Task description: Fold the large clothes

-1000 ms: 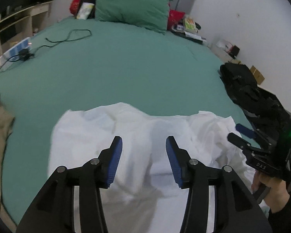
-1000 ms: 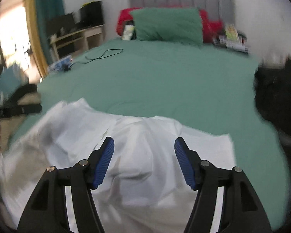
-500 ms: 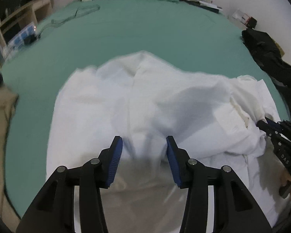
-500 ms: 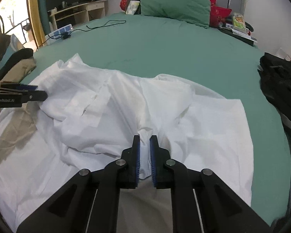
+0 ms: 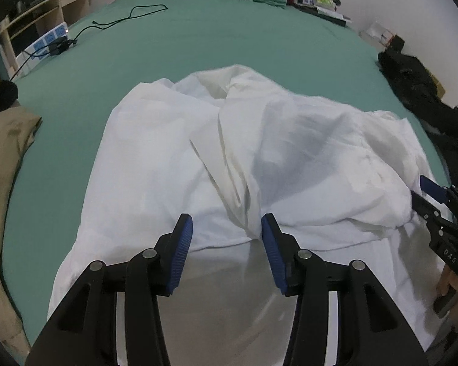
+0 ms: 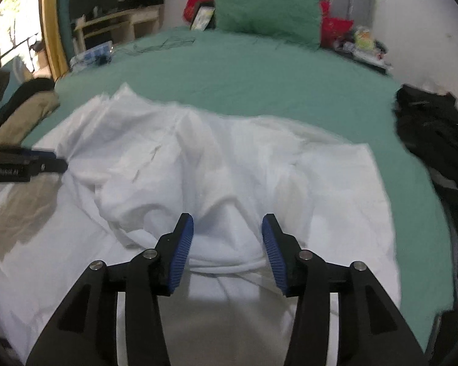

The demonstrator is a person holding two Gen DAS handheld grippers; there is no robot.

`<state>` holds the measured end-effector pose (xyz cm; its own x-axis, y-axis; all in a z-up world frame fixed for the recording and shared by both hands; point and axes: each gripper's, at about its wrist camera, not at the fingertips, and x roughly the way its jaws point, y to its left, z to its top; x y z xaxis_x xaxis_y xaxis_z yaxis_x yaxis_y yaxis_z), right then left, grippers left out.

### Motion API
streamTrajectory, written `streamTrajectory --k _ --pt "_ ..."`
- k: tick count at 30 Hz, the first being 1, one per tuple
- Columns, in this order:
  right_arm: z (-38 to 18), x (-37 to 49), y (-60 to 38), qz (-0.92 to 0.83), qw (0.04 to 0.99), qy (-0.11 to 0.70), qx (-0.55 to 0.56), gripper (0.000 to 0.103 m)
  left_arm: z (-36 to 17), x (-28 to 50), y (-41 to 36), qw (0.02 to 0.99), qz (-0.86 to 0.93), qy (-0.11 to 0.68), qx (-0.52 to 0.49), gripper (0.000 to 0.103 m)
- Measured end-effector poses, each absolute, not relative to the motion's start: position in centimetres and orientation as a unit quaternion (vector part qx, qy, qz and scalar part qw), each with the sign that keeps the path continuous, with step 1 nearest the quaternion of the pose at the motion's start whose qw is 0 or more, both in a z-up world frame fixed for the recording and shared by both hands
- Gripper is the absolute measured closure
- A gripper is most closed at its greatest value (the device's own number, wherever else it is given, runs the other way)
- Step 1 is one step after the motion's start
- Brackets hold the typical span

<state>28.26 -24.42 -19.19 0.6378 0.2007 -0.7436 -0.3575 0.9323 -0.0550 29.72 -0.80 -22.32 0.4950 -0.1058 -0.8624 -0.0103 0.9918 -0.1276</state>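
A large white garment (image 5: 259, 158) lies rumpled on the near half of the green bed (image 5: 198, 48); it also shows in the right wrist view (image 6: 216, 164). My left gripper (image 5: 227, 239) is open and empty, just above a fold at the garment's near edge. My right gripper (image 6: 228, 239) is open and empty over a bunched fold of the cloth. The right gripper also shows at the right edge of the left wrist view (image 5: 433, 201), by the garment's right side. The left gripper shows at the left edge of the right wrist view (image 6: 42, 161).
A black garment (image 5: 418, 91) lies at the bed's right edge and a tan garment (image 5: 3, 152) at its left edge. A black cable (image 5: 122, 19) and power strip (image 5: 45, 42) lie far left. A green pillow (image 6: 265, 12) is at the headboard.
My right gripper was shut on a fold half a second ago and has opened, letting the cloth go. Both grippers have drawn back a little. The left gripper stayed open.
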Motion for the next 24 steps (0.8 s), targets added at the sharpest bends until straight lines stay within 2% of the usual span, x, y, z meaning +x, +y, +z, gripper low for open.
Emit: streamTrajectory --k 2,6,12,24 --pt "-18.7 27.9 -24.6 0.142 0.908 0.379 -0.112 0.056 -22.0 30.2 -1.8 0.867 -0.029 0.496 -0.049 0.054" --pt "-20.4 28.6 -25.0 0.154 0.888 0.418 -0.114 0.056 -22.9 30.3 -2.0 0.862 -0.028 0.506 -0.032 0.054" --pt "-19.7 27.8 -25.6 0.157 0.889 0.413 -0.122 0.056 -22.4 28.8 -1.0 0.859 -0.038 0.506 -0.060 0.054" --pt "-15.7 19.9 -35.1 0.055 0.916 0.397 -0.035 0.053 -16.6 19.6 4.4 0.904 0.011 0.421 -0.070 0.054"
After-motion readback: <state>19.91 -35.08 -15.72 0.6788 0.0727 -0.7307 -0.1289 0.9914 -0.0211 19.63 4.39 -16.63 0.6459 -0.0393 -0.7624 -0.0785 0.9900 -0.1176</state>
